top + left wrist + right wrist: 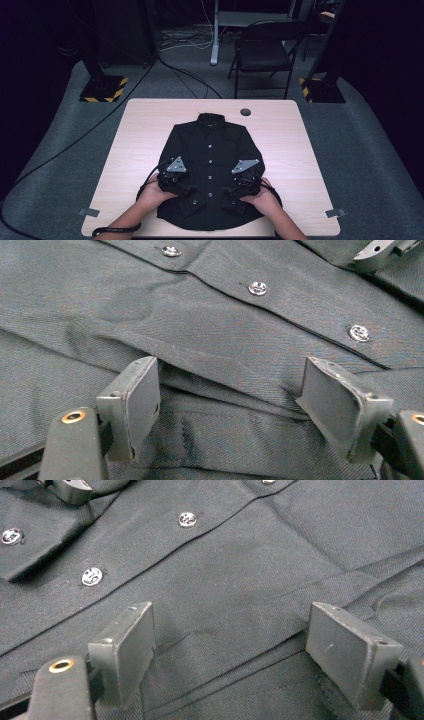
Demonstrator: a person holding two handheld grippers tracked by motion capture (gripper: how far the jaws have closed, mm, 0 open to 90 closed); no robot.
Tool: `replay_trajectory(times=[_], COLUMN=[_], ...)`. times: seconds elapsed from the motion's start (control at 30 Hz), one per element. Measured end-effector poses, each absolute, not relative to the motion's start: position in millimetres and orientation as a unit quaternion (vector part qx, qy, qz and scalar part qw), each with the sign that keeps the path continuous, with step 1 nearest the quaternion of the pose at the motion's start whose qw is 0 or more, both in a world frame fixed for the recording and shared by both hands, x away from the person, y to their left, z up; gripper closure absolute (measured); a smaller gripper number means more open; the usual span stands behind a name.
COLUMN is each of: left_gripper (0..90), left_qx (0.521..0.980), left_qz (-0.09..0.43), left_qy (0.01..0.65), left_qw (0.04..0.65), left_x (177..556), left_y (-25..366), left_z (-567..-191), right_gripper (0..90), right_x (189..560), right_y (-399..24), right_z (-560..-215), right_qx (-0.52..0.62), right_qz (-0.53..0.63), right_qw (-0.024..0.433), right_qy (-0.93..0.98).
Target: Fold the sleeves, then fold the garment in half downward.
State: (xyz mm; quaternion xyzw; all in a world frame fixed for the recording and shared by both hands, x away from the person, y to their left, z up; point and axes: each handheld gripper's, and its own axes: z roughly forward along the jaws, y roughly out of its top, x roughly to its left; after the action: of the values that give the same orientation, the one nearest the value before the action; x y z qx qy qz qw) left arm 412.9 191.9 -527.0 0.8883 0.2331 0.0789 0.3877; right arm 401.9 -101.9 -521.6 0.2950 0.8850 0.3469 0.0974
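Note:
A black button-up shirt [210, 150] lies flat on the table, front up, collar at the far end, with silver buttons [258, 288] down its placket. Both sleeves are folded in across the lower front. My left gripper [186, 191] rests low on the shirt's left side, and the left gripper view has it [235, 390] open, jaws wide apart over a sleeve fold. On the other side of the placket sits my right gripper [234, 192], also open [232, 632] above dark cloth and a fold edge. Nothing is held between either pair of jaws.
The light wooden table [145, 125] has a round cable hole [245, 112] at its far edge and bare wood around the shirt. Beyond it stand a black chair [265, 52], floor cables and two stand bases with yellow-black stripes [104, 89].

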Motion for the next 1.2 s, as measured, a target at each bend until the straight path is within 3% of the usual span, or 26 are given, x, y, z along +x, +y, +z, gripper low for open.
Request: replay_trajectory(times=[0.5,0.93,1.2], left_gripper=[23.0,22.9,23.4], left_qx=[0.889,0.9,0.894], left_qz=[0.084,0.064,0.066], left_qy=[0.227,0.218,0.23], left_qw=[0.389,0.373,0.379], left_x=[402,387,403], left_y=[191,192,195], left_z=[-529,-525,-505], right_gripper=[19.9,22.7,20.2], right_x=[396,387,399], right_y=[-102,-102,-106], right_z=[-520,-511,-498], right_qx=[0.277,0.258,0.28], right_qz=[0.331,0.302,0.317], right_qw=[0.095,0.044,0.055], right_qy=[0.897,0.917,0.904])
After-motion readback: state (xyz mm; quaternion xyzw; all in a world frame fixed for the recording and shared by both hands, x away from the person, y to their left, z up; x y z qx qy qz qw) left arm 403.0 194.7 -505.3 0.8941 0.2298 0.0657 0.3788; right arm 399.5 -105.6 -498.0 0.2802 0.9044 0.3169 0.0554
